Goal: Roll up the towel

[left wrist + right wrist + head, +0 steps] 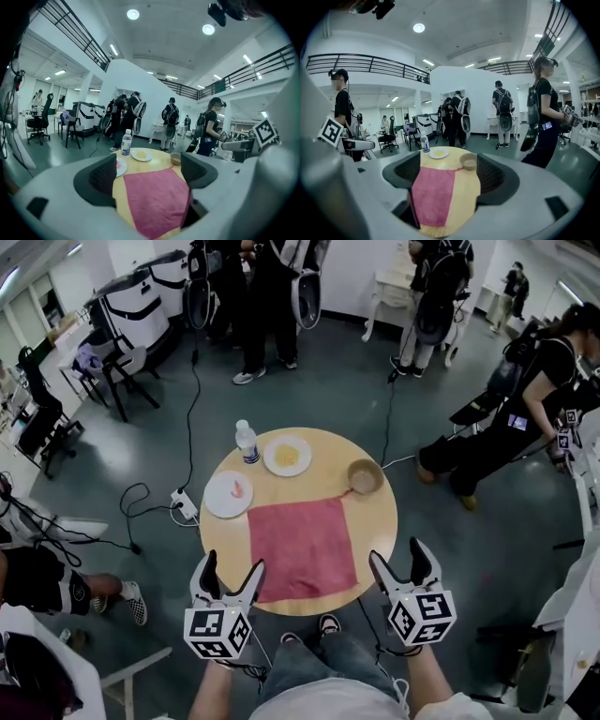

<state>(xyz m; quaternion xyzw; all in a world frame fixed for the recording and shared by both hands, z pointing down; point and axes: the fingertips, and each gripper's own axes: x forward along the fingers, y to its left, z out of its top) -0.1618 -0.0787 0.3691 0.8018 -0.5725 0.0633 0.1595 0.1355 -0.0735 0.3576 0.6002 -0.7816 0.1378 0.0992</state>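
— Round wooden table (380, 521), contents?
— Red towel (302, 547), spread flat at its middle, unrolled.
— Grippers?
— My left gripper (232, 565) and right gripper (397, 554): jaws wide, empty, near towel's front corners. Rolling all ahead.

near edge of the towel (157, 206) partly hidden behind the left claw (149, 171), likewise behind the right claw (449, 172); food on the white plate (229, 493) too small to tell, bottle (247, 442) label unreadable; forearms (217, 692) cut off at head view's lower edge
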